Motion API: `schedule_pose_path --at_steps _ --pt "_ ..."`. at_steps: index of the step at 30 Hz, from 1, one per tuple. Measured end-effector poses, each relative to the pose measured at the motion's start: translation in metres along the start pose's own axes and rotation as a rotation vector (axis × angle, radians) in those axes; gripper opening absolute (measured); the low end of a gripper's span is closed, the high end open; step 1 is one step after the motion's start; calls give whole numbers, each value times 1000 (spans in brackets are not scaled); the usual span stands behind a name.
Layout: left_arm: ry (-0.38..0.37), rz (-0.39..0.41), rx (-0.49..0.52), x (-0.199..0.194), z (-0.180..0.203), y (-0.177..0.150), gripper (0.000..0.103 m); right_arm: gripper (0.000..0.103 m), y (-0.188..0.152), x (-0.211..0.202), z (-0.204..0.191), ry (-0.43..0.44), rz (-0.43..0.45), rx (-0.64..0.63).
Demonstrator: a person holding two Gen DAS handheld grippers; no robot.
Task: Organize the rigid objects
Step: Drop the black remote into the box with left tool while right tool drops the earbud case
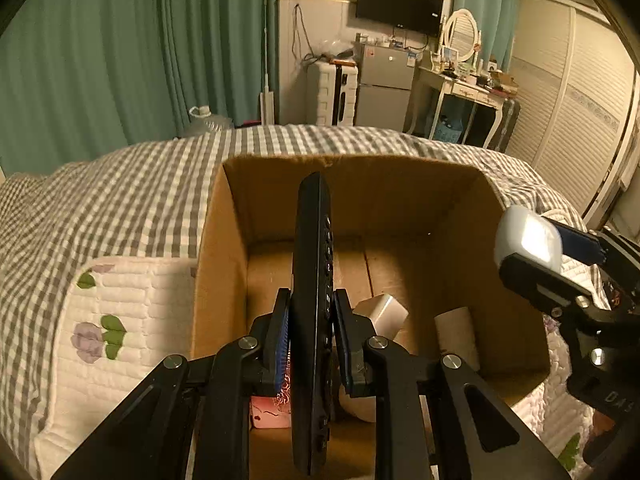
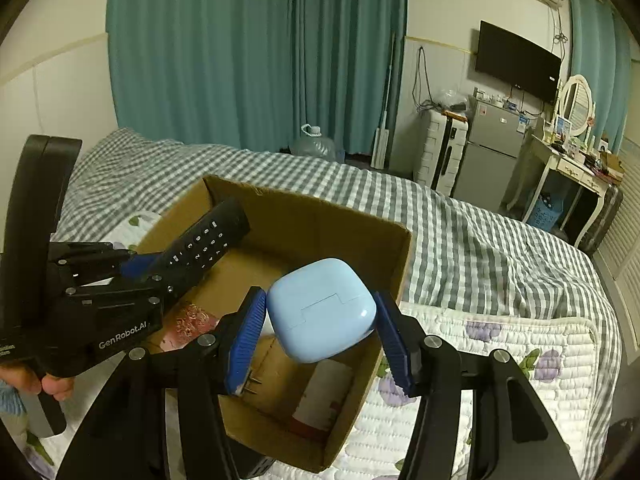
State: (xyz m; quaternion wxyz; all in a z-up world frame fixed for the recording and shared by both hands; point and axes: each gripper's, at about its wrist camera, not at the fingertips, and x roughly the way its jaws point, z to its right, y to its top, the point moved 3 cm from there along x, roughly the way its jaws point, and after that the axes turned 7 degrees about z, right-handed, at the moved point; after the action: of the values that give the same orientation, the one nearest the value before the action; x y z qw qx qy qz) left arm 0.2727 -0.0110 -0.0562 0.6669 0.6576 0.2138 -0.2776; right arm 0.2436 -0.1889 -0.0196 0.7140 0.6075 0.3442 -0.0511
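The left gripper (image 1: 311, 332) clamps a black remote (image 1: 312, 280) edge-on at centre frame, its long body poised over the open box (image 1: 224, 248), likely so it can drop in lengthwise; the right gripper (image 2: 322, 332) squeezes a pale blue case (image 2: 322, 310) between its blue pads (image 2: 244, 344), held above the box's near right corner, lower middle of its view. Both seem carried here for stowing. Inside, low in the frame, lie a white block (image 1: 384, 310), a cardboard tube (image 1: 458, 332) and a pink item (image 1: 270, 412); these crowd the near floor, so the far half looks freer. The box sits on a checked bed (image 2: 460, 232); the two grippers sit close and could clash.
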Motion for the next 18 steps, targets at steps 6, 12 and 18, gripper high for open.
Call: schedule_pose_path --at_steps 6,12,18 --pt "31 9 -27 -10 -8 3 31 55 2 -7 0 -11 19 4" --pt "37 52 -41 -31 -12 10 32 55 9 -3 6 -23 15 19" --pt "45 78 -28 -37 -11 12 33 56 13 27 4 -29 2 23"
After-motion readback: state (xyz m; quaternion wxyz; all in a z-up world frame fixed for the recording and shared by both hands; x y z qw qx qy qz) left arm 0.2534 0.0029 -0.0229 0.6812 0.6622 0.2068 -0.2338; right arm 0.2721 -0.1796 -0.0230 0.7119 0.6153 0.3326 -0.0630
